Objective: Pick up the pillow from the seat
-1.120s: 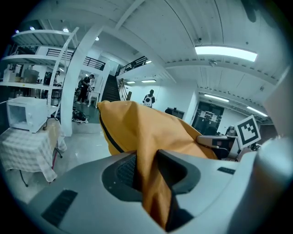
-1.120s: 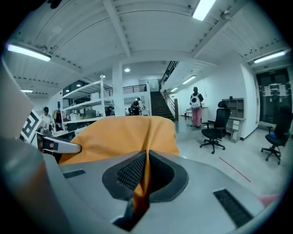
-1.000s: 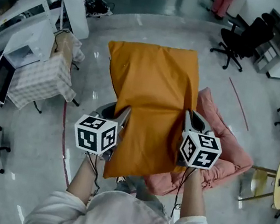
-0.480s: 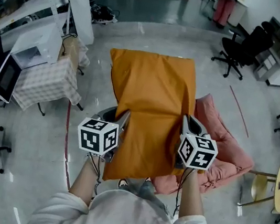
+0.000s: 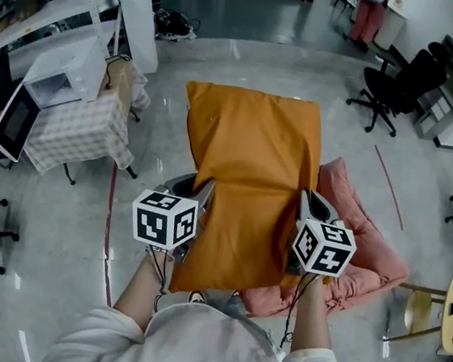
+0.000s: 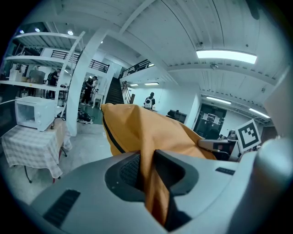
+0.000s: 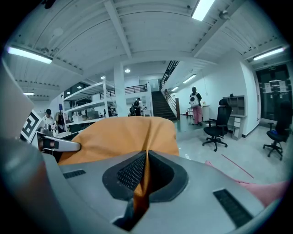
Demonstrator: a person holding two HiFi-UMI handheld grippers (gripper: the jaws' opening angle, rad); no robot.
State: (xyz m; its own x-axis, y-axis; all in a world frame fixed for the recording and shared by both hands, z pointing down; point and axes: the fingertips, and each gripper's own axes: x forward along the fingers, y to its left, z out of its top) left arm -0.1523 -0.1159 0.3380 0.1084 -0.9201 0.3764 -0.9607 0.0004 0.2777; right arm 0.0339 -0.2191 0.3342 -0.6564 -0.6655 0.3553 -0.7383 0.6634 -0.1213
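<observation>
Head view: we hold the orange pillow (image 5: 250, 171) up by its two side edges, above the pink cushion (image 5: 365, 255). Our left gripper (image 6: 147, 160) is closing on a fold of the pillow's left edge. Our right gripper (image 7: 145, 160) is clamped tight on the right edge. The pillow's near corner possibly brushes the cushion.

Office chair (image 5: 395, 85), microwave (image 5: 52, 80), checked tablecloth (image 5: 75, 135)
</observation>
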